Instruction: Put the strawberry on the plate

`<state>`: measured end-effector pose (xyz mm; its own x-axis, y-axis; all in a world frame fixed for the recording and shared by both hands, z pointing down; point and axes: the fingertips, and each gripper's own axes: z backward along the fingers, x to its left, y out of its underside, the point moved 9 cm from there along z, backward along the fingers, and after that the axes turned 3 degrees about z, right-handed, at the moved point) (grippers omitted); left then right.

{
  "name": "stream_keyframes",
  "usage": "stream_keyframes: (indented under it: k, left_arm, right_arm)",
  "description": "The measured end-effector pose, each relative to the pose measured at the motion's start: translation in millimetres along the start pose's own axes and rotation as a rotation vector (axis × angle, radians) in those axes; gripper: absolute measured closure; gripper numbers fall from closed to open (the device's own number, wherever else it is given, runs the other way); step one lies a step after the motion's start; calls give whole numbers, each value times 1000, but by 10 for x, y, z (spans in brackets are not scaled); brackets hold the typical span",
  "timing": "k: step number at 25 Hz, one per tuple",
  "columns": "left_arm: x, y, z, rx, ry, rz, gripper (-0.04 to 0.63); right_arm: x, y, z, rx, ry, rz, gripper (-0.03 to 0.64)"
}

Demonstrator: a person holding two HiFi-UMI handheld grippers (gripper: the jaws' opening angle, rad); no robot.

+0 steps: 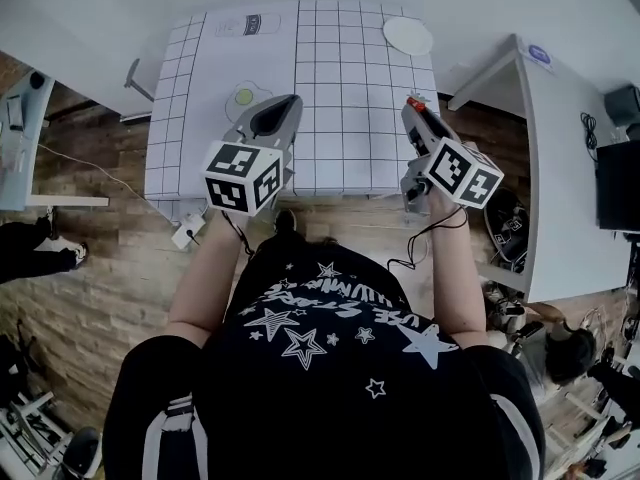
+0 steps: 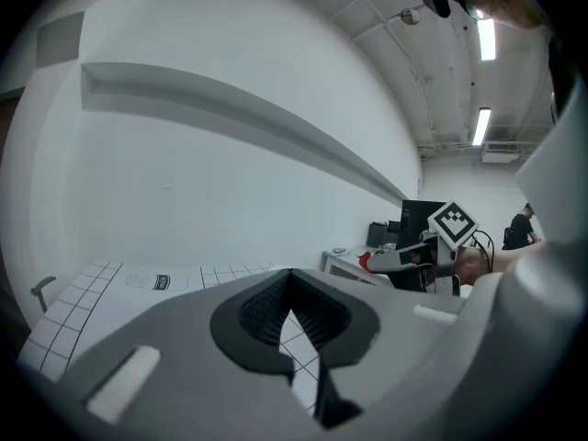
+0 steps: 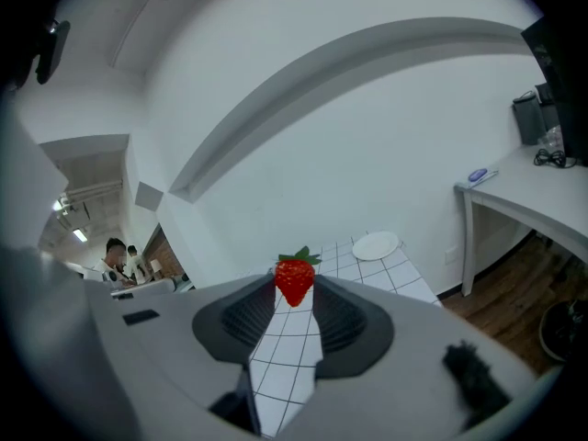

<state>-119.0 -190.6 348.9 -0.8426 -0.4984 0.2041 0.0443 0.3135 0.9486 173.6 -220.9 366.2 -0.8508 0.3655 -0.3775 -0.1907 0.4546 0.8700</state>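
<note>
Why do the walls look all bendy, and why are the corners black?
Left gripper view: the wide lens curves the wall ledge and blacks out the corners; the ceiling lights glare. Right gripper view: same bending, yet the strawberry looks sharp. Head view: the table edges bow outward.

Black T-shirt with white star print

Nothing fully readable.
- Shirt: white lettering among stars, upside down to the head camera, illegible.
- Checked mat on desk: small dark printed label at far edge, too small to read.
- Left cube, right cube: black-and-white square codes, no letters.
</note>
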Motion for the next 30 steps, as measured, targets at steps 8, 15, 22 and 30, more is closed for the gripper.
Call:
stream_keyframes:
  k: [8, 15, 22, 30]
  left_arm:
    - [643, -172, -212, -1, 85, -6, 589]
    - [1144, -159, -403, 17, 144, 36, 589]
    - [1249, -212, -620, 8, 195, 68, 589]
    - [1163, -253, -909, 19, 165, 74, 589]
  right_arm:
    - [279, -138, -457, -14, 91, -5, 485]
    - [434, -116, -675, -5, 205, 17, 485]
    - [355, -155, -637, -14, 293, -1, 485]
    - [-37, -381, -766, -30, 292, -7, 485]
